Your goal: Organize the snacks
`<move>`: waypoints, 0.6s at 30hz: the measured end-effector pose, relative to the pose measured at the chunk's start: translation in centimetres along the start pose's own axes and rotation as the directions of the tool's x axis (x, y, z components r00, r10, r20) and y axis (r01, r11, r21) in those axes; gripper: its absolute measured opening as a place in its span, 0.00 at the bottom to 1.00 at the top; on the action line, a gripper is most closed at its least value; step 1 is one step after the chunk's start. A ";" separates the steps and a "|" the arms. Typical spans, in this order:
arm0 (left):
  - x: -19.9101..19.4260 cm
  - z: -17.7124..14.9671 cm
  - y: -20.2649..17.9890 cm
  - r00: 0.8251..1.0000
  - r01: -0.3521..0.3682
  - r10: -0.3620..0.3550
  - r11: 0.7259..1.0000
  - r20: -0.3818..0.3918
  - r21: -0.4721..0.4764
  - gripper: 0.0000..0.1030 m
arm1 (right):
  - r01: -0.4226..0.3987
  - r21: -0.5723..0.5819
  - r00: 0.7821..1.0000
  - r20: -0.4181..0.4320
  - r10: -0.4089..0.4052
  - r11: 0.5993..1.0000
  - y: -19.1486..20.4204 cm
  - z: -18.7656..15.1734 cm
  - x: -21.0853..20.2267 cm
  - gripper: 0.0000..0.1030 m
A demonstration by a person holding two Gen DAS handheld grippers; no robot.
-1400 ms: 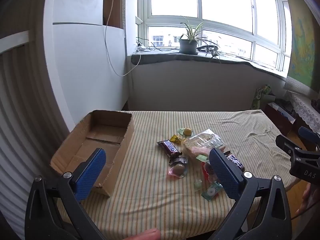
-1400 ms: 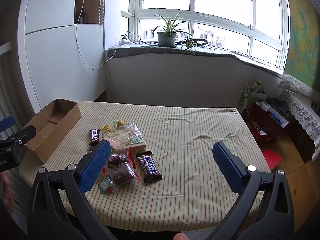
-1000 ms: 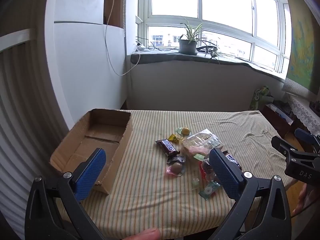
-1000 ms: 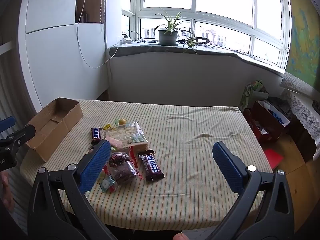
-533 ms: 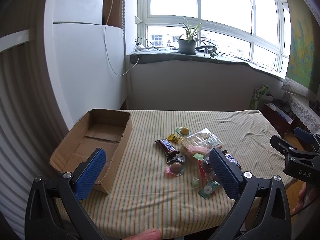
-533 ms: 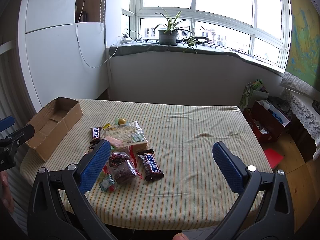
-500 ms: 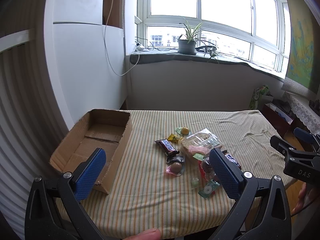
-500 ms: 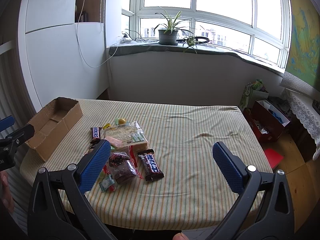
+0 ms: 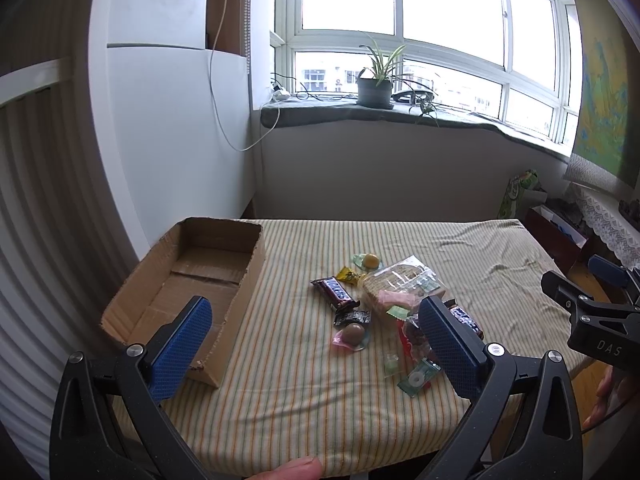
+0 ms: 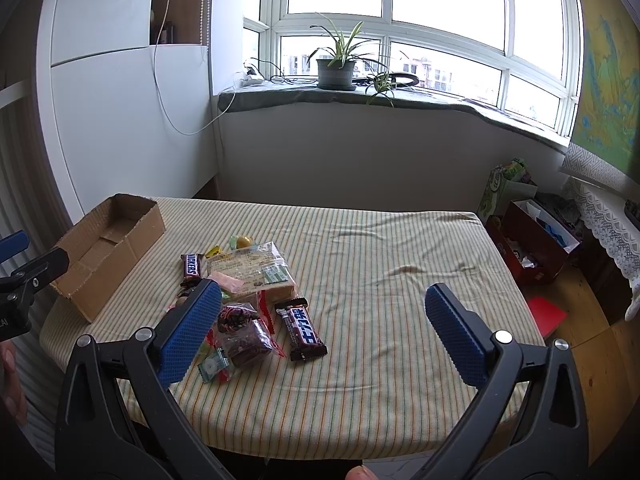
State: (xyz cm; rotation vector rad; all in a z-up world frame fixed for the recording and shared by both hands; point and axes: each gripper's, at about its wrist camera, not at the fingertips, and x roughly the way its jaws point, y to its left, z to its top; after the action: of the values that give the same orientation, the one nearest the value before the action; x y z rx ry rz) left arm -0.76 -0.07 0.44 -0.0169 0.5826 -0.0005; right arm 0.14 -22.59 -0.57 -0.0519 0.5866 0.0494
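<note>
Blue textured pads (image 9: 182,344) on the left gripper (image 9: 316,334) stand spread wide and hold nothing, hovering above the near edge of a table draped in a yellow-and-green striped cloth (image 9: 400,420). The right gripper (image 10: 320,320) is likewise splayed and empty, its blue pads (image 10: 452,332) poised over the same cloth, well apart from the snacks.

Between the left gripper's fingers, on the cloth, lies the scattered pile: a brown Snickers bar (image 9: 335,292), a small black wrapped candy (image 9: 353,317) just below it, and a round brown sweet in a pink wrapper (image 9: 352,335) nearer the camera. A clear bag of sliced bread with a pink packet on it (image 9: 402,286) sits beside them, with a yellow candy wrapper (image 9: 349,275) and a yellow ball in a green cup (image 9: 369,260) at the far side. A green ring-candy packet (image 9: 418,378) lies closest to the table edge.

From the right wrist view, a dark chocolate bar with blue lettering (image 10: 304,328) lies apart to the right of a clear packet of dark red dried fruit (image 10: 242,338).

An open, empty brown cardboard box (image 9: 188,288) rests at the table's left side, just beside the pile. Behind, a potted spider plant (image 9: 376,80) stands on the grey windowsill.
</note>
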 end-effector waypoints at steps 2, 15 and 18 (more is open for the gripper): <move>0.0 0.0 0.0 1.000 0.001 -0.001 1.000 0.000 0.000 1.00 | 0.000 0.000 1.000 -0.001 0.000 1.000 0.0 0.0 0.0 1.00; 0.0 0.0 0.0 1.000 0.000 0.000 1.000 -0.002 -0.001 1.00 | -0.001 -0.004 1.000 -0.004 0.000 1.000 0.1 -0.2 0.1 1.00; 0.0 0.0 0.1 1.000 0.001 -0.001 1.000 -0.002 -0.001 1.00 | 0.000 -0.004 1.000 -0.004 0.000 1.000 0.1 -0.2 0.1 1.00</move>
State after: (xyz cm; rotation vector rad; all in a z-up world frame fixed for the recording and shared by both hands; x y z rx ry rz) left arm -0.79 -0.02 0.48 -0.0184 0.5847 -0.0011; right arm 0.15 -22.48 -0.79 -0.0554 0.5904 0.0507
